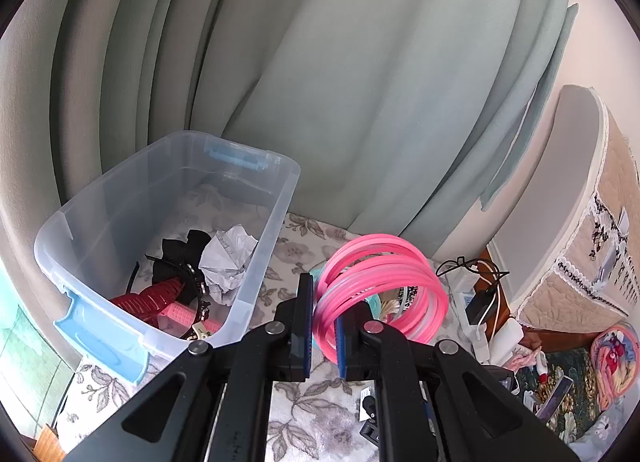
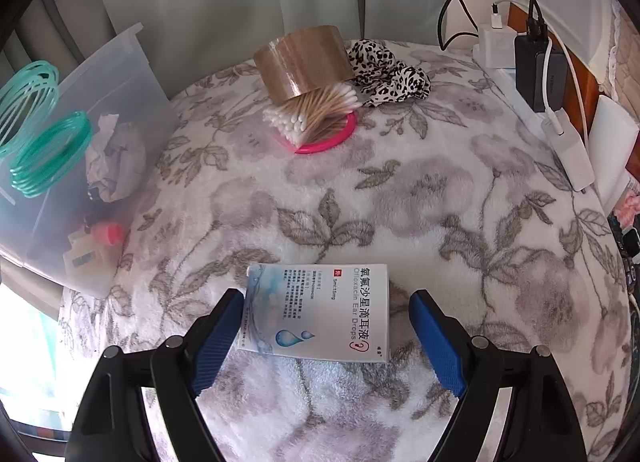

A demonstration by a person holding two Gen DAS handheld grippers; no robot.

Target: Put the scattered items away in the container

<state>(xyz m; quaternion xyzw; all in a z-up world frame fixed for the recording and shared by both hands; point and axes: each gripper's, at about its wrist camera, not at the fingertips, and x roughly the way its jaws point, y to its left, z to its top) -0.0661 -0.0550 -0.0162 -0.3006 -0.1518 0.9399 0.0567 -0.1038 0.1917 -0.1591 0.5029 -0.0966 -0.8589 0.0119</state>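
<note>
Pink coiled rings [image 1: 380,294] are pinched in the left gripper [image 1: 323,326] beside the clear bin [image 1: 168,230], while the right gripper [image 2: 326,338], jaws wide, is held over the ear-drops box [image 2: 320,310].

Bin [image 1: 256,262] mouth open; blanket [image 2: 360,214] bare between box [image 2: 320,314], tape [image 2: 304,62].

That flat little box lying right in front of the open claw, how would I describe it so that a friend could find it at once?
Start at the floral blanket that covers the surface and come to its near edge. There the ear drops box lies flat between the blue pads of the open right claw. It is the only printed carton there: white and pale blue, with water drops and red lettering, well apart from the tape roll and cotton swabs.
</note>
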